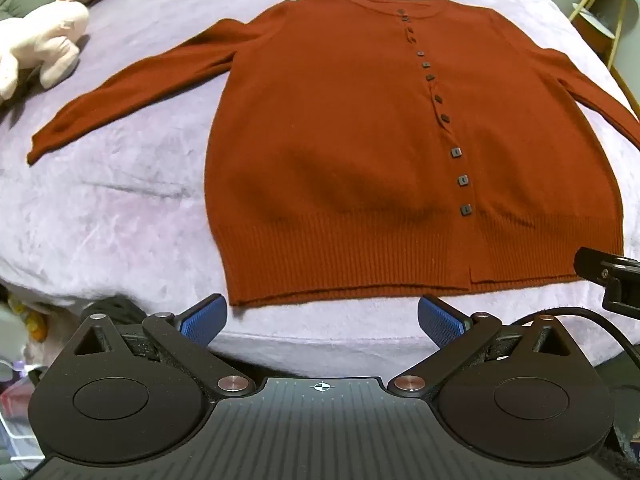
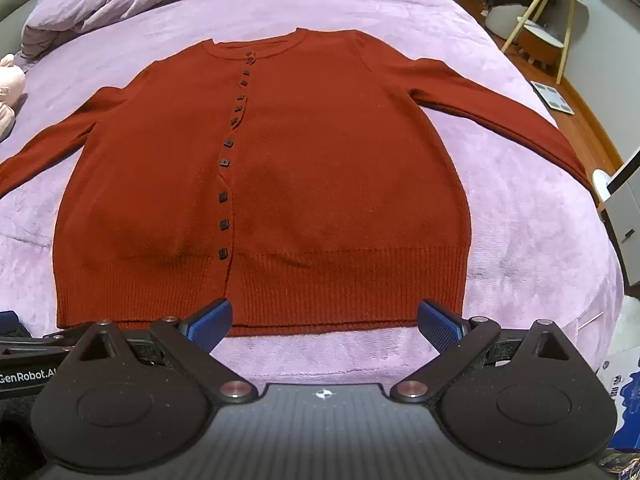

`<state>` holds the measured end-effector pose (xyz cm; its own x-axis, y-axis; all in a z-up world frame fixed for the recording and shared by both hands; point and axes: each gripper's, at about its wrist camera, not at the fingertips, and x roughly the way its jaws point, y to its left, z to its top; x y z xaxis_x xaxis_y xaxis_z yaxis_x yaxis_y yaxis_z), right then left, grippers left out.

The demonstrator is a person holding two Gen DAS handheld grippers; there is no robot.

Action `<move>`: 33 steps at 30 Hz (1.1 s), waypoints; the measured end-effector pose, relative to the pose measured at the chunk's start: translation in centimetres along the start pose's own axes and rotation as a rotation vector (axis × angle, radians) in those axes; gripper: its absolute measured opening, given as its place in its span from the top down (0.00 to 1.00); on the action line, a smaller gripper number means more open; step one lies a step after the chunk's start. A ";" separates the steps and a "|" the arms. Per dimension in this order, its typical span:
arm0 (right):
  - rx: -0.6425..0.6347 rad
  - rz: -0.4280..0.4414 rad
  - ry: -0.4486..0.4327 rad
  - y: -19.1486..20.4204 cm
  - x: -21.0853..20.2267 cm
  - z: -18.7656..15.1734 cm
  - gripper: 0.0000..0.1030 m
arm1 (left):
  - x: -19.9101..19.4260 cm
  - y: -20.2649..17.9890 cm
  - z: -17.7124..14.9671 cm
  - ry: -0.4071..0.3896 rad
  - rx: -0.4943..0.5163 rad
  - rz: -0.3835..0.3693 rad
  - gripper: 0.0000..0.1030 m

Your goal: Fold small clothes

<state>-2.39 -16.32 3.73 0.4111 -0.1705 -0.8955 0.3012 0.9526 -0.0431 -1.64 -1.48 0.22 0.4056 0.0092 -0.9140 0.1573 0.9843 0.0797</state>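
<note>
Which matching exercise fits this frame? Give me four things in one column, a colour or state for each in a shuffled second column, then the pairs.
Things:
1. cardigan
2. blanket
3. stuffed toy
4. left tool

Descriptions:
A. pale pink, lying near the far left edge of the bed
B. open, holding nothing
C. rust red, spread flat with its sleeves out
D. lilac, covering the bed

Pairs: 1-C, 2-D, 3-A, 4-B
</note>
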 end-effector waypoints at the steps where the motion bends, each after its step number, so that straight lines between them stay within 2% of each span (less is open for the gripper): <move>1: 0.001 0.002 0.003 0.0 0.0 0.0 0.04 | -0.2 -0.4 -0.3 -0.003 0.004 0.005 0.00; 3: -0.003 0.002 0.001 0.0 0.0 0.0 0.04 | 0.1 -0.4 -0.2 -0.001 0.000 0.004 0.00; 5: -0.006 0.002 0.000 0.1 0.0 0.0 0.04 | 1.4 1.2 0.3 0.030 -0.032 -0.024 0.00; 17: -0.004 -0.002 -0.001 0.1 0.0 0.0 0.04 | 0.8 0.5 -1.1 0.034 -0.033 -0.020 0.00; 19: -0.004 -0.002 -0.001 0.1 0.0 0.0 0.04 | 1.4 1.5 0.2 0.048 -0.037 -0.032 0.00; 32: -0.005 -0.003 -0.005 0.1 -0.1 -0.1 0.04 | 1.2 1.3 -0.7 0.042 -0.039 -0.026 0.00; 33: -0.005 -0.002 -0.005 0.1 -0.1 -0.1 0.04 | 1.4 1.6 0.2 0.048 -0.041 -0.028 0.00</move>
<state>-2.52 -16.16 3.80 0.4149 -0.1736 -0.8932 0.2979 0.9534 -0.0469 -0.65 0.09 -0.84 0.3577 -0.0107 -0.9338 0.1307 0.9907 0.0387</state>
